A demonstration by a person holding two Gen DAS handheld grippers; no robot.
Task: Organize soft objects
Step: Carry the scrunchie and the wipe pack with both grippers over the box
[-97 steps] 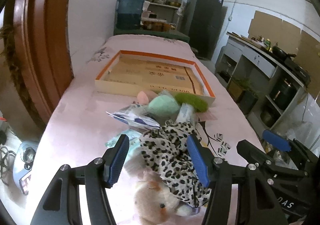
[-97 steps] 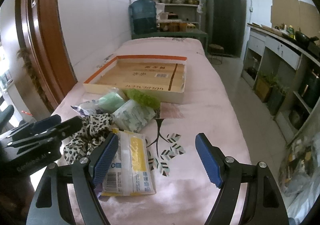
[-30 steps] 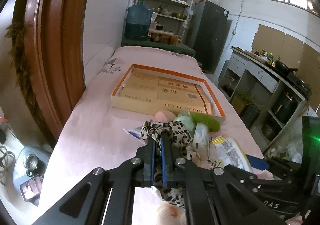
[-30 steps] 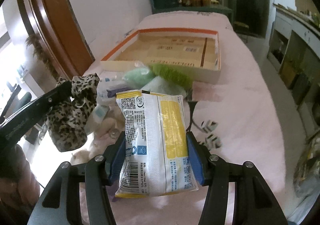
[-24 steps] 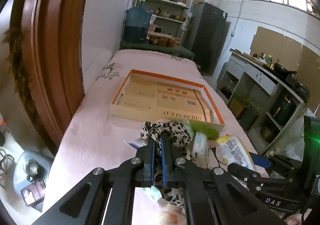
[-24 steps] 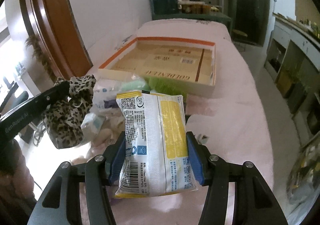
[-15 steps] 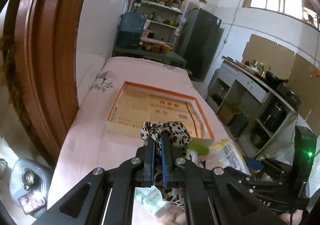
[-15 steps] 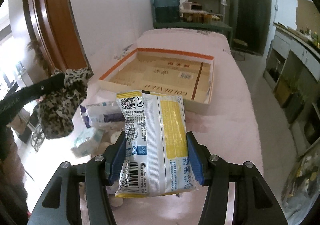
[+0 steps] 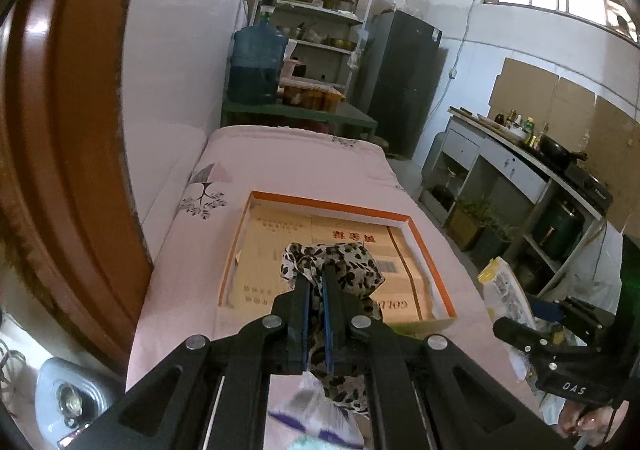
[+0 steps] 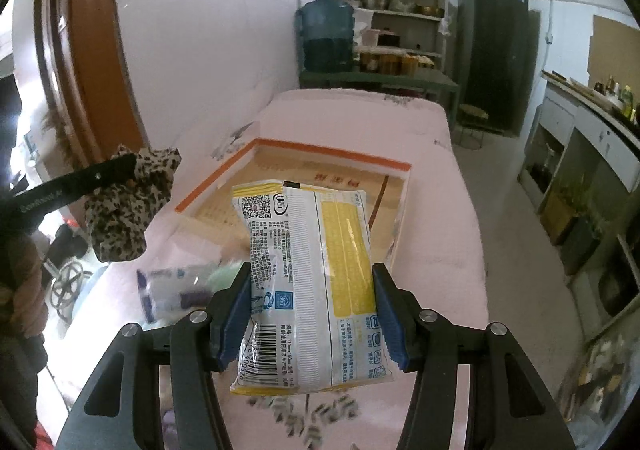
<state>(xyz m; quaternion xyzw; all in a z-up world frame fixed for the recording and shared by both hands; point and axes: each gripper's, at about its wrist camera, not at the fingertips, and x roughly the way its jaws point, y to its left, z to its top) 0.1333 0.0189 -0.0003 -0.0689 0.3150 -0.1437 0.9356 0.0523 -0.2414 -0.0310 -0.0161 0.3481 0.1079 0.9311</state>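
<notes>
1. Big shallow box [image 9: 416,238], orange-rimmed, open on the pink-covered table [image 9: 288,165], looking like the likely drop spot for both loads. Low walls, so a release made short of the near rim could send either item onto the cover instead of inside.

2. Tissue pack [image 10: 316,286], white and yellow, up in the air in front of the box, squeezed across its width by the right gripper [image 10: 312,310], jaws fairly wide and pressing its two sides. Slick film and a puffy body: could well slide down between the pads, or twist and land on edge. Loose packets [image 10: 176,290] below on the table, blurred, ready to be knocked by a low pass.

3. Leopard-print cloth [image 9: 332,266] pinched in the left gripper [image 9: 315,282], jaws nearly together with only a thin fold between them, the rest hanging free below, held above the near part of the box. Thin bite on limp fabric: risk of slipping out early, or of clinging to a pad when the jaws part. Dangling end may drape over the rim rather than settle inside.

4. Two tools heading for one box, near each other: possible clash of fingers if both go in together.
</notes>
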